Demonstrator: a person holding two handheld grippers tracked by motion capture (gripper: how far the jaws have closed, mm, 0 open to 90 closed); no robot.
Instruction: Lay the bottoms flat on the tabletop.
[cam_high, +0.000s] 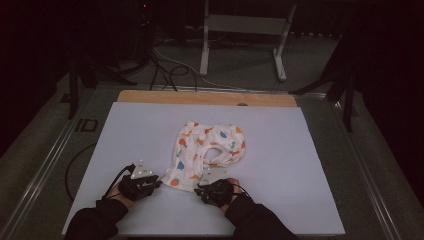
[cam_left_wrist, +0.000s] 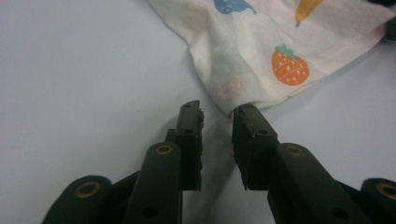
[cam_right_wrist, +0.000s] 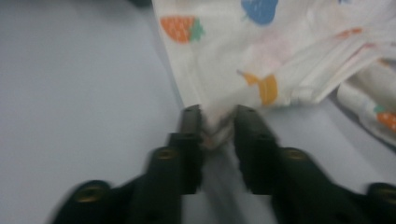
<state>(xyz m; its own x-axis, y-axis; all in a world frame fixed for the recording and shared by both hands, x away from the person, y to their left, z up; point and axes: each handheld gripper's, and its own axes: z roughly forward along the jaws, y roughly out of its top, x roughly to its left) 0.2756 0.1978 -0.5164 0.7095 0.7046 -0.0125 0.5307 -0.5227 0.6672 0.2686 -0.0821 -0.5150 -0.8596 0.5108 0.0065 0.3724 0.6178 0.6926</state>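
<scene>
Your left hand-held gripper (cam_left_wrist: 217, 112) is nearest: jaws narrowed but with a gap between them, the near left corner of the garment (cam_left_wrist: 261, 51) touching the right jaw's tip, not clamped. Your right hand-held gripper (cam_right_wrist: 217, 116) has its jaws pinched on the other near corner, cloth bunched between the pads. The garment lies crumpled mid-surface (cam_high: 125, 130), near hem towards you. I'd expect it to handle light, limp and non-fragile: thin printed cotton that sags and folds, so grip a hem or seam, both layers, deep in the pads. No brand, label or writing is readable; just a strawberry and fruit print.
</scene>
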